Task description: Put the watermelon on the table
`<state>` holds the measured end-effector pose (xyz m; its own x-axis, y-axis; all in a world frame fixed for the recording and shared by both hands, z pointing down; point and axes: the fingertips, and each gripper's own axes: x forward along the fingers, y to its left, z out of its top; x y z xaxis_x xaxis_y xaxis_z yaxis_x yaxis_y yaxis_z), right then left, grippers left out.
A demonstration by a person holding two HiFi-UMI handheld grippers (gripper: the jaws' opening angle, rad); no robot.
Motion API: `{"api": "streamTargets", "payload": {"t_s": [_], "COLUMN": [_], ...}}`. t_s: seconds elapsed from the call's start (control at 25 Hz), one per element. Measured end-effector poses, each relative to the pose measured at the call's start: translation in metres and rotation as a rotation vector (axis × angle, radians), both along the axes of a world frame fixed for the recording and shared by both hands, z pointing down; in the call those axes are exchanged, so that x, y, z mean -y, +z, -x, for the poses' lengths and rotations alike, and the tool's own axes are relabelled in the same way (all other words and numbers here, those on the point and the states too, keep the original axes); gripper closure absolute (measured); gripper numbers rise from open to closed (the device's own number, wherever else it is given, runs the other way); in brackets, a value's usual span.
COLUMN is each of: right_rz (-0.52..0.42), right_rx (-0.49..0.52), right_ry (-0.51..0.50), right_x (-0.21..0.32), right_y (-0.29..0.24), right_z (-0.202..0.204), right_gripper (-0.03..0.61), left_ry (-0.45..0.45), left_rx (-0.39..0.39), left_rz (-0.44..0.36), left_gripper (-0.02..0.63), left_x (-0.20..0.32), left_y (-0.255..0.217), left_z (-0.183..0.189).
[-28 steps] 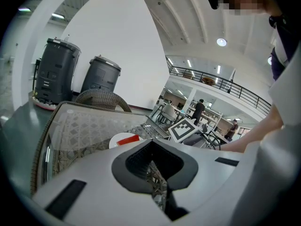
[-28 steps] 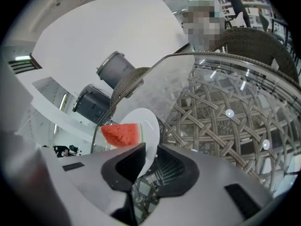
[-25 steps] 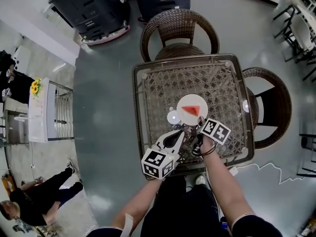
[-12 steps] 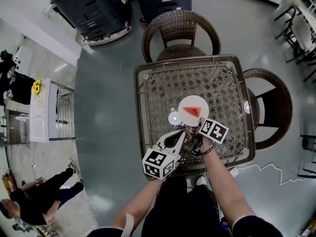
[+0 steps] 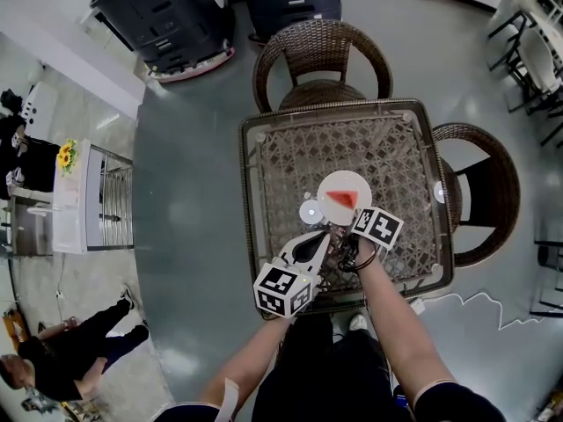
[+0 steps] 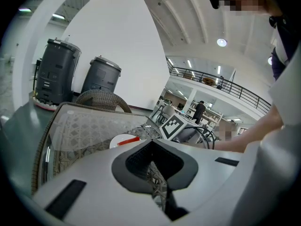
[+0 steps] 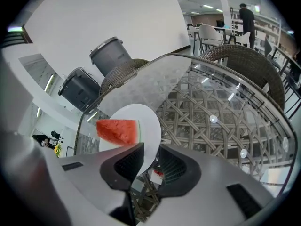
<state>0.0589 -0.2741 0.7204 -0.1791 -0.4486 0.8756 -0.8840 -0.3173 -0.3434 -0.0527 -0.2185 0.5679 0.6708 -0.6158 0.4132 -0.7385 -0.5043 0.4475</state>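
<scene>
A red watermelon wedge (image 5: pixel 343 199) lies on a white plate (image 5: pixel 329 184) near the front middle of the glass-topped wicker table (image 5: pixel 369 139). My right gripper (image 5: pixel 345 223) is at the plate's near rim. In the right gripper view the wedge (image 7: pixel 117 130) sits just beyond the right gripper (image 7: pixel 150 147), which is open, its jaws a small gap apart with the rim of the plate (image 7: pixel 143 112) showing between them. My left gripper (image 5: pixel 323 236) is shut and holds nothing, left of and behind the right one. In the left gripper view the left gripper (image 6: pixel 150 144) has its tips touching.
A small white disc (image 5: pixel 310 210) lies on the glass just left of the plate. Wicker chairs stand at the far side (image 5: pixel 321 55) and the right side (image 5: pixel 488 187) of the table. Two grey machines (image 5: pixel 167 11) stand on the floor beyond.
My right gripper has edged forward and a little left, up to the plate's near rim. The left gripper, plate and wedge have stayed put.
</scene>
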Motion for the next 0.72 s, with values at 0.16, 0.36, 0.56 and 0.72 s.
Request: {"api": "streamTargets", "payload": {"t_s": [0.16,0.36,0.56,0.72], "right_rz": [0.014,-0.02,-0.088,-0.209], "right_rx": [-0.024,-0.095,-0.098,-0.06], "right_ry": [-0.023,-0.084,-0.111,-0.179], "right_x": [-0.001,0.001,0.007,0.012], "right_y": [0.0,-0.01,-0.028,-0.062], "right_z": [-0.002,-0.006,-0.013,-0.012], "right_gripper": [0.499,0.497,0.497,0.511], "left_ry": [-0.004,-0.003,0.003,0.006], "left_rx": [-0.007,-0.013,-0.017,-0.017], "left_rz": [-0.002,-0.006,-0.016,-0.031], "left_gripper": [0.609,0.609,0.609,0.609], "left_x": [0.001,0.0,0.003,0.004], "left_y": [-0.001,-0.004,-0.008,-0.014], "left_z": [0.0,-0.002,-0.008,-0.013]}}
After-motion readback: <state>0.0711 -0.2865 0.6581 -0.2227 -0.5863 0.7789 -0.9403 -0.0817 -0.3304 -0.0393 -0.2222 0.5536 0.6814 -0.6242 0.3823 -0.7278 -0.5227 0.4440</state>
